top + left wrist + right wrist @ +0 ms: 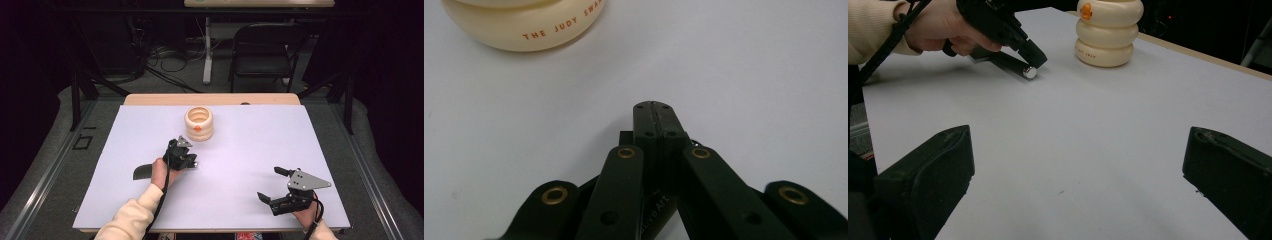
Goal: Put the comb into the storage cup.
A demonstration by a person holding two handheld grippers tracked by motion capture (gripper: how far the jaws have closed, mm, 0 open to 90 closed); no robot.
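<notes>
Bright, even light is falling from above onto the white tabletop (235, 150), while the room behind it in the upper part of the high view is sinking into near black. The left tongs (192, 162) are casting a soft dark shadow toward the lower left. In the left gripper view the black links at the bottom are blurring out of focus, and the lettering on the cream container (524, 25) is reading sharp. In the right gripper view the near jaws are looking soft and grainy.
</notes>
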